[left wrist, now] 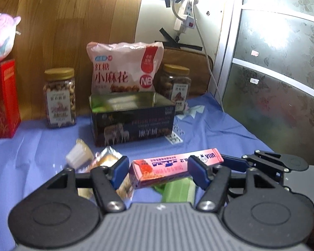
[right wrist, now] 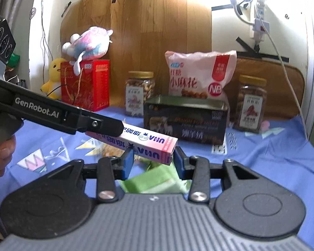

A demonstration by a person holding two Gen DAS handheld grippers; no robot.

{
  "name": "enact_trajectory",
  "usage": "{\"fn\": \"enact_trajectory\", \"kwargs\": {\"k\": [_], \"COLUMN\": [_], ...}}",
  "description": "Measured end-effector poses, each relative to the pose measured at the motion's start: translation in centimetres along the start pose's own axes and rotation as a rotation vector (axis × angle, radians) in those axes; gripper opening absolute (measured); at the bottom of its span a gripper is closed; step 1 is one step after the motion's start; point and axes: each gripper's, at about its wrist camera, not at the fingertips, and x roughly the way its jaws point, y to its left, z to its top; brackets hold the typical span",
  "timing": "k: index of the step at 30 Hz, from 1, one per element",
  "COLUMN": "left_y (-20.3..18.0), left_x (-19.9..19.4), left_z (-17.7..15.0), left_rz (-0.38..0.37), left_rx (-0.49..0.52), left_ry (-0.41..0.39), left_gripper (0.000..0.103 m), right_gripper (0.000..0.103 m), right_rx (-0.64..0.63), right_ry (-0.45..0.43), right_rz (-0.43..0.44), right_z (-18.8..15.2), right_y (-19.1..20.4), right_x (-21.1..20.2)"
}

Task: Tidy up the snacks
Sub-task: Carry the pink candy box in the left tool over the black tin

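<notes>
Noted open dark tin (left wrist: 134, 125) mid-counter (left wrist: 31, 156), blue cloth beneath, lid off, shiny inner wall showing; cannot make out any contents. Behind the tin: found pink snack bag (left wrist: 125, 69) upright, leaning on the wood panel. Left of the tin: logged gold-lidded jar (left wrist: 59, 98) full of pale nuts; farther left, red gift box (left wrist: 2, 100) with plush toy (left wrist: 0, 37) on top. Right of the tin, slightly behind: second gold-lidded jar (left wrist: 175, 85) holding darker pieces. In front of the tin: found pink candy box (left wrist: 167, 163) held clear of the cloth, tilted, above a green packet (left wrist: 178, 190), with jelly cup (left wrist: 79, 154) and foil packet (left wrist: 106, 159) nearby. Right tongs (right wrist: 153, 159) seen clamped on one end of the candy box. Left tongs (left wrist: 159, 171) seen part-spread around its other stretch; cannot tell about pad contact.
</notes>
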Motion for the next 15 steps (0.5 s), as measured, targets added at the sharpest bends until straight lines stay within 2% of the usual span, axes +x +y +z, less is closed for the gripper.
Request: {"fn": "enact_trajectory", "kwargs": {"k": [9,15], "left_y": [0.6,2.1], "left_x": [2.8,6.7], "left_z": [4.3,7.7], "left_rz": [0.021,0.04], "left_rx": [0.029,0.013], "left_ry": [-0.064,-0.087], "left_gripper": [0.063,0.063], "right_gripper": [0.044,0.044], "right_rx": [-0.031,-0.07], "right_ry": [-0.07,-0.105], "right_rz": [-0.029,-0.049], "right_z": [2.8,4.9], "right_y": [-2.2,-4.3], "right_x": [2.7,6.3]}}
